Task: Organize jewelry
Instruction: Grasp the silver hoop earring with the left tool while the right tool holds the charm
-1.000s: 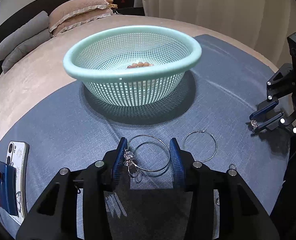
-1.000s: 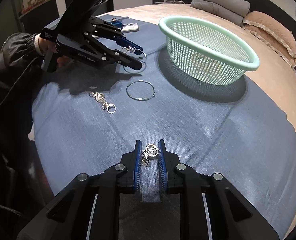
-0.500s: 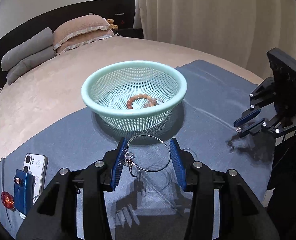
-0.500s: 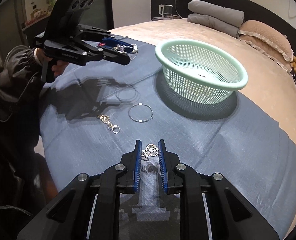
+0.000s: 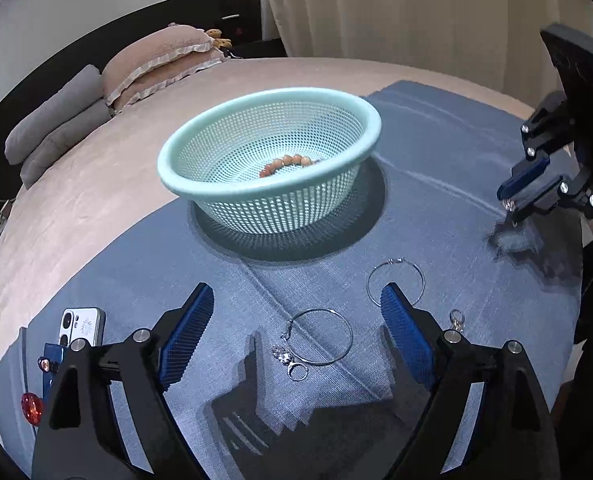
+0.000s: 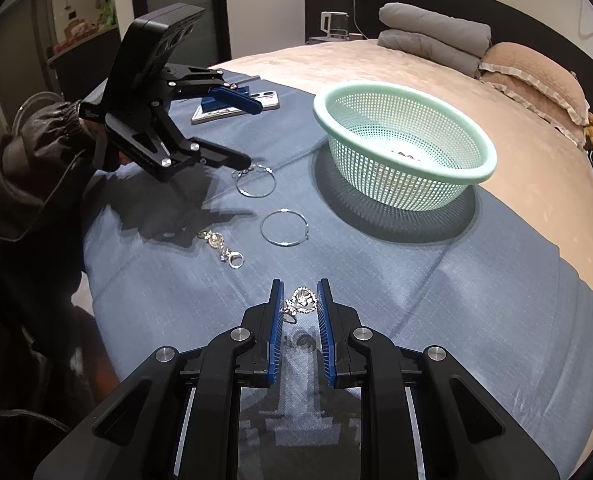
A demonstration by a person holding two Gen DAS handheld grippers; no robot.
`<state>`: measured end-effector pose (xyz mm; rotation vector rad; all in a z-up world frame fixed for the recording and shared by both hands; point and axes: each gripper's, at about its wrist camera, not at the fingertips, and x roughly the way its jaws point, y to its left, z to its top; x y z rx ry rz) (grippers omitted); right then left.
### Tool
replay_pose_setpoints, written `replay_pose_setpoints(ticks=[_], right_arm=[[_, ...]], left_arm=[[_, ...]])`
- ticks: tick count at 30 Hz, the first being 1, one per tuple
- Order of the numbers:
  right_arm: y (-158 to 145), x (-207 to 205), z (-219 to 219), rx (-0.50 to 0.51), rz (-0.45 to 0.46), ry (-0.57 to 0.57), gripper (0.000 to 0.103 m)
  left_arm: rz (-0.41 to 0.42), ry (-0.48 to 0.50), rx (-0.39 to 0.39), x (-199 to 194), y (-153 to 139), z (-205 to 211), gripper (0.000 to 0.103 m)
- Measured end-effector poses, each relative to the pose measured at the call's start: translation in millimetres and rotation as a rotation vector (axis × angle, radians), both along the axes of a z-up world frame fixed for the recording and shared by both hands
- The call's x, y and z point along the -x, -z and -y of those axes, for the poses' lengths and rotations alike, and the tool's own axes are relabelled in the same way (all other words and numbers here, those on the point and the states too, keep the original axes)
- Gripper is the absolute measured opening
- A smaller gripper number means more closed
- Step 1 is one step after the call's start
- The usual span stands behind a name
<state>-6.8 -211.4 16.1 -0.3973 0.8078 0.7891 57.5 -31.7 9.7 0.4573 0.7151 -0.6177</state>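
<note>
Hoop earring (image 5: pixel 319 337) with charm: dropped short of basket (image 5: pixel 200 178), lying on blue cloth (image 5: pixel 436 220) beneath opening, empty left claw (image 5: pixel 296 332). Right claw (image 6: pixel 300 306): closed on silver charm (image 6: pixel 303 300); both pieces undelivered.

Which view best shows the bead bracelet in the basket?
The left wrist view: it looks over the basket rim, and the bracelet shows as an arc of brown beads on the bottom. In the right wrist view the near wall hides most of the bottom; only a few dark specks show through the mesh.

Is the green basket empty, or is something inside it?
Not empty. The green basket holds a brown bead bracelet on its bottom.
</note>
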Motion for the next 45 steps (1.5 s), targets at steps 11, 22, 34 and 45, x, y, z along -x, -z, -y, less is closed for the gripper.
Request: replay_pose_setpoints(ticks=[11, 22, 34, 45], right_arm=[[1, -3, 2, 0.004, -0.013, 0.006, 0.016], [0, -3, 1, -0.001, -0.022, -0.007, 0.016], [9, -9, 1, 0.018, -0.039, 0.012, 0.017], [23, -12, 5, 0.078, -0.056, 0.026, 0.04]], left_arm=[[-0.063, 0.05, -0.092, -9, 28, 12, 0.067], [-0.088, 0.06, -0.124, -3, 33, 18, 0.006], [-0.012, 0.03, -0.103, 2, 15, 3, 0.059], [-0.045, 0.039, -0.126, -4, 23, 0, 0.06]])
